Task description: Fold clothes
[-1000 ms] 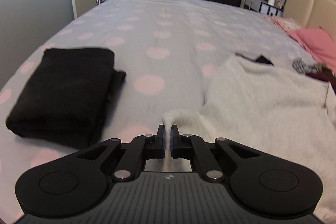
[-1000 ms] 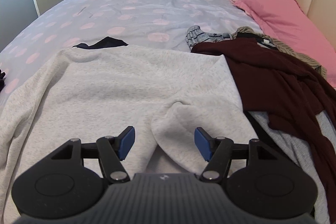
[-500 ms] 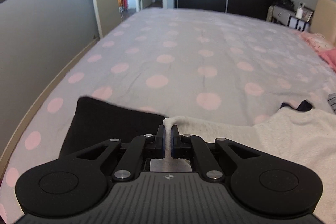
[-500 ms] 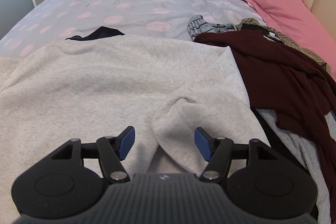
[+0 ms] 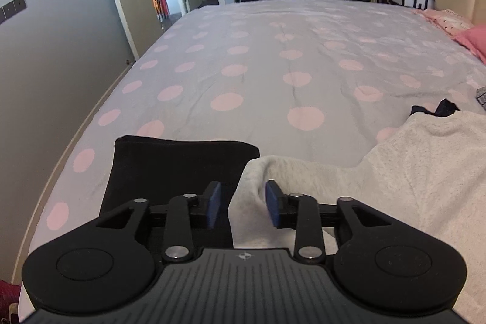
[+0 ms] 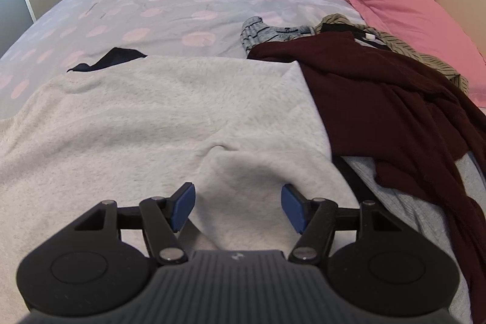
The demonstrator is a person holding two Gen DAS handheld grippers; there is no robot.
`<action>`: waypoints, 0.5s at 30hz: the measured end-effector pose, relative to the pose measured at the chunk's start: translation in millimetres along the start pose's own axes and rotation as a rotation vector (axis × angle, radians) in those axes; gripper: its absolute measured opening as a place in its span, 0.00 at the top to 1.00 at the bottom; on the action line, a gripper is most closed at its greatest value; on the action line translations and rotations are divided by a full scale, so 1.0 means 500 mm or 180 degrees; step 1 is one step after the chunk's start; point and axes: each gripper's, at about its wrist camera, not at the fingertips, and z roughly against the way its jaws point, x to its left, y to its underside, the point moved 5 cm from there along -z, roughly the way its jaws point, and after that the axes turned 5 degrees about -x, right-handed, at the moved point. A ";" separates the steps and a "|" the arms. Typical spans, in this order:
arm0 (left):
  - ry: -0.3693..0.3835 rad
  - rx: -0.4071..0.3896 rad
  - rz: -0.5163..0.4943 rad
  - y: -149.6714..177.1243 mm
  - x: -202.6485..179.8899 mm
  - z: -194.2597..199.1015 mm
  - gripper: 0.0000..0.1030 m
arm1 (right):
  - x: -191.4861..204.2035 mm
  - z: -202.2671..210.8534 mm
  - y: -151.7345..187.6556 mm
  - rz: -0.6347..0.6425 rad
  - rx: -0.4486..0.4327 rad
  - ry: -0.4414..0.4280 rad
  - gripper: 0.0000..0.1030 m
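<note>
Grey sweatshirt [image 6: 158, 111] spread flat on dotted bed cover [image 5: 273, 66]; sleeve end overlaps folded black garment [image 5: 170, 166]. We see left gripper [image 5: 243, 207] jaws opening, sleeve between pads, unpressed. Right gripper [image 6: 237, 208] wide apart over sweatshirt fold. Maroon garment [image 6: 379, 99] alongside.

My grippers' pads [image 5: 214, 204] are blue on black arms. The sweatshirt [image 6: 158, 117] is pale heather grey, the folded garment [image 5: 170, 169] black. The duvet [image 5: 273, 56] is lilac-grey with pink dots. One garment [image 6: 379, 99] is maroon, the pillow [image 6: 401, 5] pink, the sock [image 6: 258, 29] grey-striped.
</note>
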 end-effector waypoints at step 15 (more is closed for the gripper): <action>0.0278 -0.0247 -0.0120 0.007 -0.132 0.157 0.53 | -0.053 0.060 0.034 0.0556 -0.0231 0.0428 0.31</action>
